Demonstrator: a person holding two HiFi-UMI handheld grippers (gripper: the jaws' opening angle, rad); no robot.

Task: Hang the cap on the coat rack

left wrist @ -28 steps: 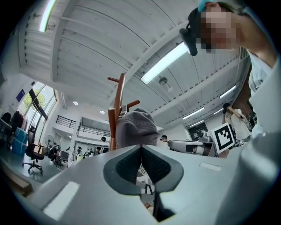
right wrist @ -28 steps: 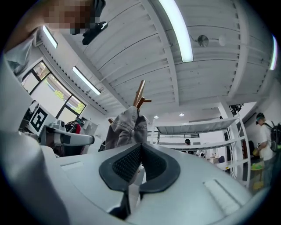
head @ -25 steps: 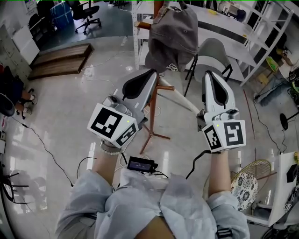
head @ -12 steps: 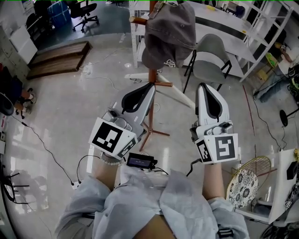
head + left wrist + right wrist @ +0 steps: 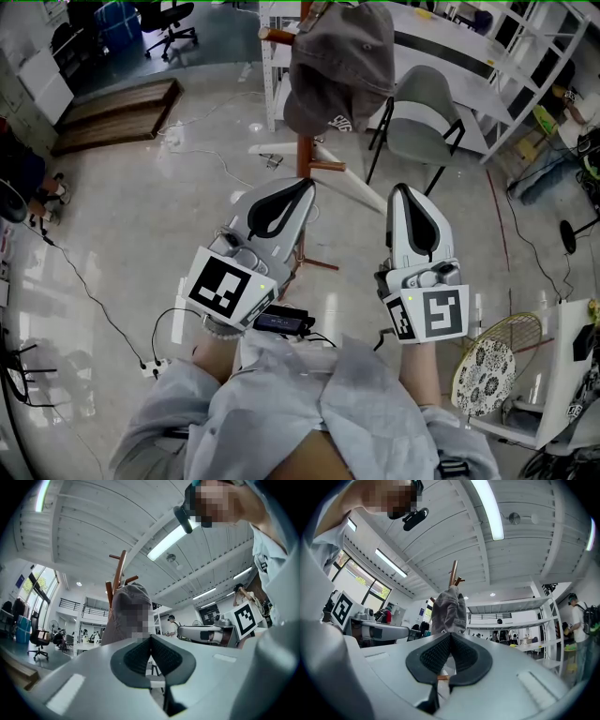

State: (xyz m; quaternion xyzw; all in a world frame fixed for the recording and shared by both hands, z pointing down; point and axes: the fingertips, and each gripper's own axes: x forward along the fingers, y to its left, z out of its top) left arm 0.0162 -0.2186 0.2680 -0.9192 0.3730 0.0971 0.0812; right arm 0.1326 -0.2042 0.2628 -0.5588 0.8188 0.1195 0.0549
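A grey cap (image 5: 342, 66) hangs over the top of a wooden coat rack (image 5: 305, 155), its crown draped down the pole while a bare peg sticks out to one side. The rack stands on a pale, glossy floor (image 5: 141, 216), its legs spread at the base.

Below the cap and clear of it, the left gripper (image 5: 302, 187) and right gripper (image 5: 405, 192) are held side by side, both pointing toward the rack. The left gripper view shows its dark pads pressed together with nothing between them, the cap (image 5: 129, 613) hanging beyond. The right gripper's pads are likewise closed and empty, with the cap (image 5: 449, 609) and the rack's pole (image 5: 453, 571) ahead.

A grey chair (image 5: 422, 112) stands just beside the rack, with white shelving (image 5: 544, 66) further right and wooden platforms (image 5: 117, 117) lying well apart to the left.
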